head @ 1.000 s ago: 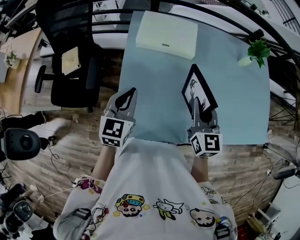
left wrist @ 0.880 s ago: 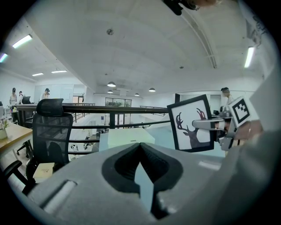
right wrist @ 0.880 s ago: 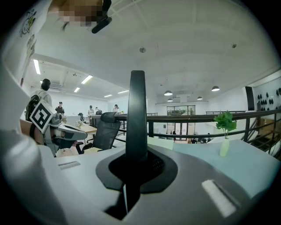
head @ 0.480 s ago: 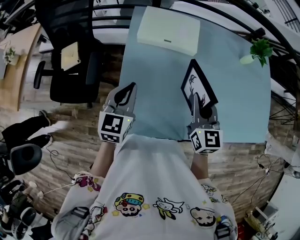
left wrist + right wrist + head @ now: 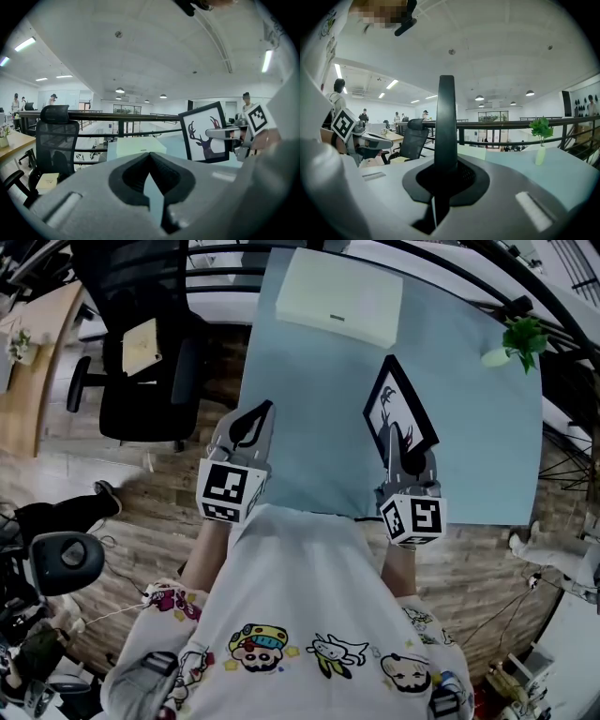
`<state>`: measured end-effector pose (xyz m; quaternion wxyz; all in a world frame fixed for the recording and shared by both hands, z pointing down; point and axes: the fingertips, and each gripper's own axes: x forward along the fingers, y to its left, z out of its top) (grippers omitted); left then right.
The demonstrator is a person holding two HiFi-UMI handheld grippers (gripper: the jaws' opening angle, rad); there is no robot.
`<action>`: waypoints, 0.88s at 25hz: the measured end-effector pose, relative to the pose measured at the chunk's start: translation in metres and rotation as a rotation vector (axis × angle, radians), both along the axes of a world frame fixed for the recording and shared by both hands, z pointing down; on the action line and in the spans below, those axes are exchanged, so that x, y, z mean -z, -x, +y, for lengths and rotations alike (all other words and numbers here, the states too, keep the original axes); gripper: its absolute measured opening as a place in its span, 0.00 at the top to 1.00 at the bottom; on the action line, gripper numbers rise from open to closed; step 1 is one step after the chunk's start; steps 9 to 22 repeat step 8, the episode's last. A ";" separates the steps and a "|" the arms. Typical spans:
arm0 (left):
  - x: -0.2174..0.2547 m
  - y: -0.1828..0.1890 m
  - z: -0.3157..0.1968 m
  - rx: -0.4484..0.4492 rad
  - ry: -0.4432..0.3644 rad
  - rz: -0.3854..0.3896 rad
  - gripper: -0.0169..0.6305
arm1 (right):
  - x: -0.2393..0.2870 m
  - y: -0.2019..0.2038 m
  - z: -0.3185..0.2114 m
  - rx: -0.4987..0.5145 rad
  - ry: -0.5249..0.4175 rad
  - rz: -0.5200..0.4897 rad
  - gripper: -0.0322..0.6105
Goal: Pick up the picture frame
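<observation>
While in the right gripper (image 5: 397, 439), one picture frame (image 5: 388, 397); one box (image 5: 339, 298); one plant (image 5: 520, 337).

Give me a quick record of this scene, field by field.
frame: deer print, upright over the table
right tongs: shut on the frame's edge
left tongs: shut, empty
also on table: white box, plant
</observation>
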<state>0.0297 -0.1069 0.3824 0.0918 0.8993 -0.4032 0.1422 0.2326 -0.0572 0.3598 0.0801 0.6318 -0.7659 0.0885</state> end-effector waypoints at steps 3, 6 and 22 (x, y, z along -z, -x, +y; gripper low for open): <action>0.000 0.002 0.001 0.004 0.001 0.001 0.98 | -0.001 0.000 0.002 -0.005 0.003 -0.002 0.92; 0.000 0.004 0.001 0.007 0.005 0.005 0.98 | -0.002 0.000 0.003 -0.013 0.007 -0.006 0.92; 0.000 0.006 0.001 0.007 0.005 0.005 0.98 | -0.002 0.001 0.004 -0.018 0.008 -0.008 0.92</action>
